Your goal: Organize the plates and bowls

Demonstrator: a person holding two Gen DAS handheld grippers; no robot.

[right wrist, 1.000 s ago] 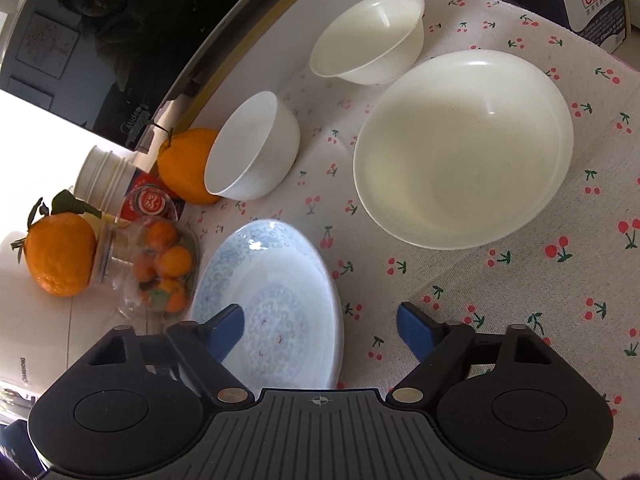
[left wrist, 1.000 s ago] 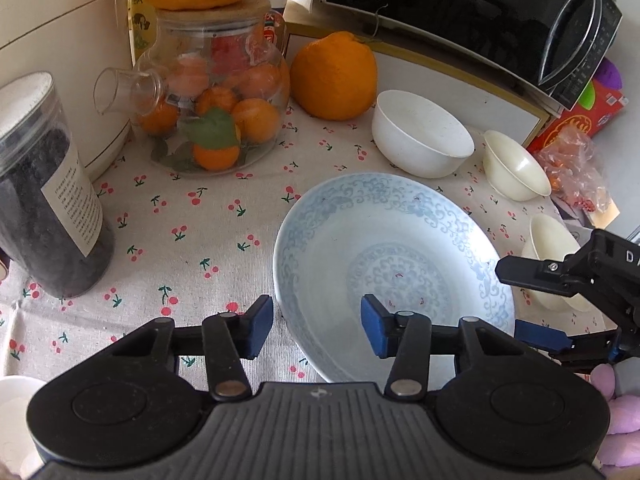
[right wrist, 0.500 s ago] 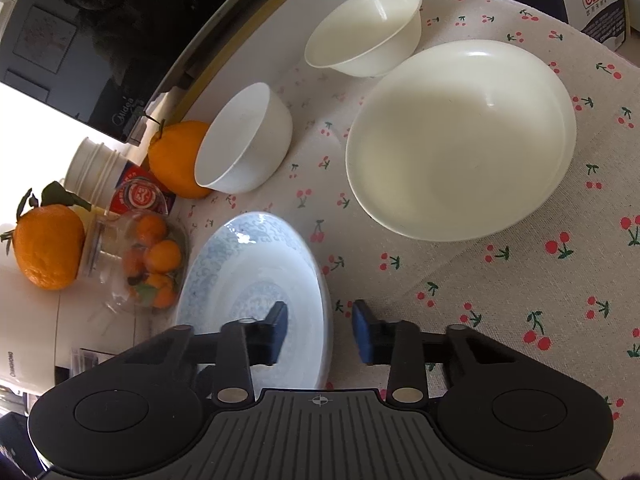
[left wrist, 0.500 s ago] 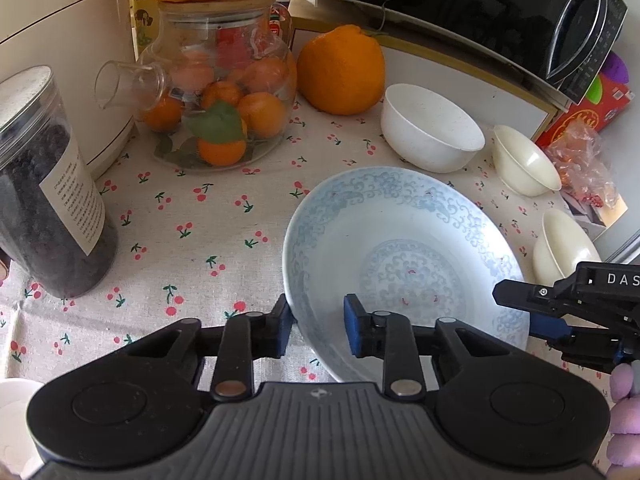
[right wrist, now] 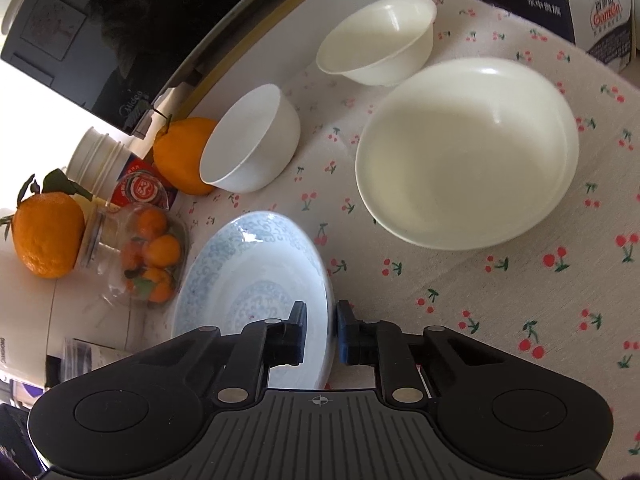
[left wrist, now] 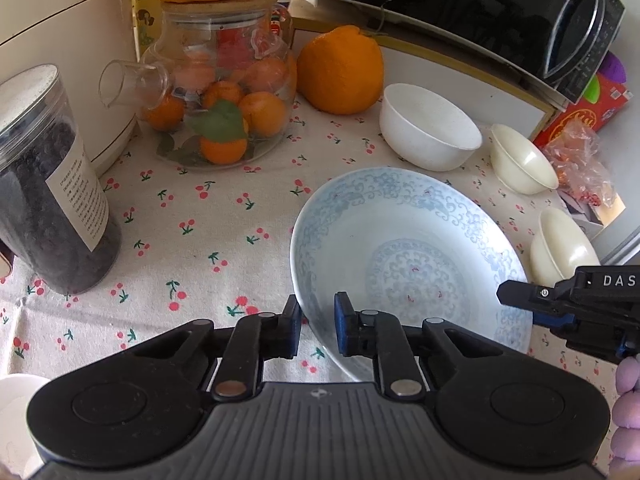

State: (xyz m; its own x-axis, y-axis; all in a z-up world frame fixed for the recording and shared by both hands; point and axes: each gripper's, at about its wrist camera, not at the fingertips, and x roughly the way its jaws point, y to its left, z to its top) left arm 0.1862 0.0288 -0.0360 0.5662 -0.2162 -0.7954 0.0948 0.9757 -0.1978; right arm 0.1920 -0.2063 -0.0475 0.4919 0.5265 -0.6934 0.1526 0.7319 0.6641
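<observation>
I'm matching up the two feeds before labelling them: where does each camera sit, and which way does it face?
Left wrist: rides the left tongs, angled down at the tablecloth; its jaws have just closed on the blue plate rim; the right tongs and gloved fingertips show at the right edge.
Right wrist: rides the right tongs, angled down; its jaws pinch the opposite rim of the blue plate; the cream plate lies beyond.
Shared: the blue plate, the white bowl, the fruit jar.
</observation>
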